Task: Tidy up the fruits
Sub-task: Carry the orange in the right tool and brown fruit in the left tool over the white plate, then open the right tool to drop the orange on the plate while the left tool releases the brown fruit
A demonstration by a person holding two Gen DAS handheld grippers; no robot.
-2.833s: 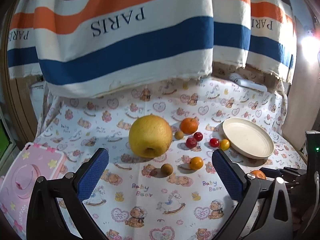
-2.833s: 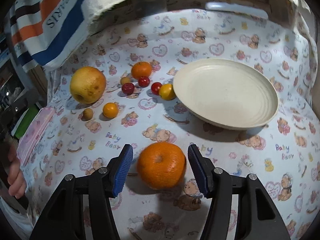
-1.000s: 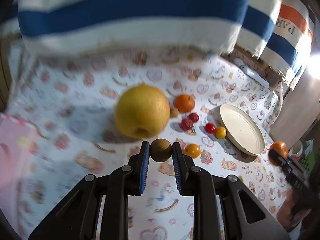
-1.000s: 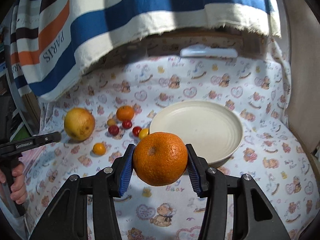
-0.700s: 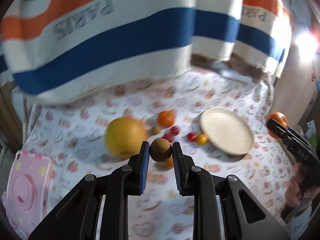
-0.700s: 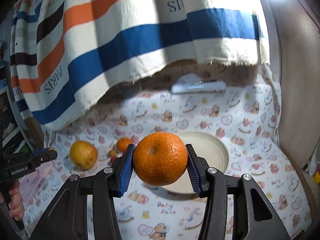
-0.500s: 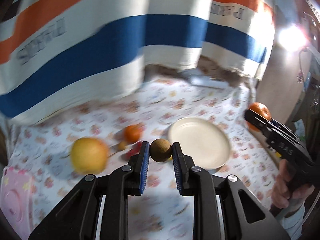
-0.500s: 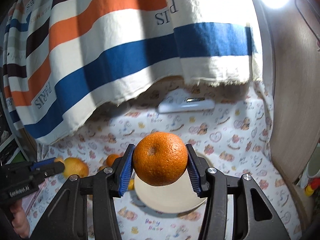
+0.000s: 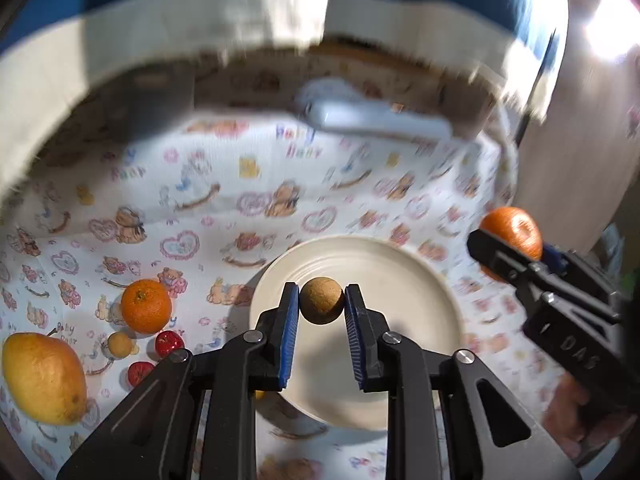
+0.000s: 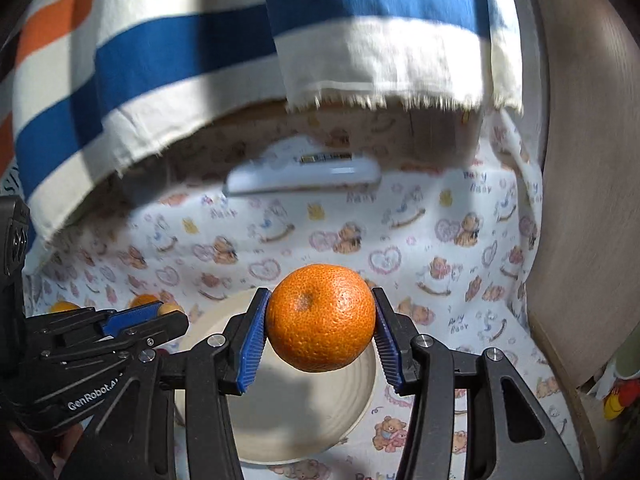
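While the left hand-held gripper [image 9: 321, 307] squeezes a small brown round fruit [image 9: 321, 300] in the middle of its view, the cream plate [image 9: 420, 280] sits right behind it on the bench cloth [image 9: 200, 208] with little bears. At the lower left of that view lie a big yellow fruit [image 9: 42, 378], a small orange [image 9: 146, 305], a tiny yellow ball [image 9: 119, 344] and two red tomatoes [image 9: 169, 343]. The right hand-held gripper [image 10: 320, 330] holds a big orange [image 10: 320, 317] tight in the middle of its view, above the plate [image 10: 280, 420]. A striped cloth [image 10: 160, 60] hangs across the top
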